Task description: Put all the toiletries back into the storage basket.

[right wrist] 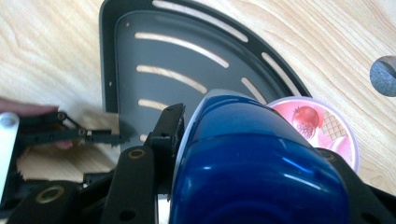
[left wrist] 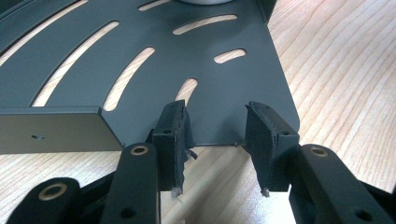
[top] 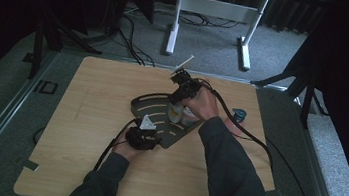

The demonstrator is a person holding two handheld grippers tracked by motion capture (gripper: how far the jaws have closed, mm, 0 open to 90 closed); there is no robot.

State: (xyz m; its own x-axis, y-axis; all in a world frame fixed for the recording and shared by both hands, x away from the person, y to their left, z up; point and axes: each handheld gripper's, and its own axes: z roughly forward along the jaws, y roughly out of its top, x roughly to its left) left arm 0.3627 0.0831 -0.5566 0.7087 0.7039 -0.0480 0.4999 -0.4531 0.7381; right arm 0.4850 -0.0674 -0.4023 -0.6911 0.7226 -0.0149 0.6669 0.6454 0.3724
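Tray (top: 149,106) of dark slotted metal, fan-shaped, lies flat near the middle of the table (top: 79,157), its curved rim toward the far left and its narrow corner toward the person. The left gripper (top: 150,136) sits at that near corner; in the left gripper view its jaws stand apart, one on each side of the tray's (left wrist: 140,56) near edge by the corner, pads (left wrist: 176,140) at the metal but not closed on it. The right gripper (top: 178,97) reaches down over the tray's far right part. In the right gripper view its jaws are clamped on a blue bottle (right wrist: 254,163), whose glossy rounded body sits between them and covers most of the near frame. Just beyond the bottle a cup (right wrist: 322,128) with a pink lid showing berries and a wafer stands at the tray's (right wrist: 187,51) right edge; whether it touches the bottle I cannot tell. In the high view the bottle and cup read as pale containers (top: 180,114) under the right hand (top: 203,101). A small blue-grey object (top: 239,115) lies on the table to the right, apart from the tray
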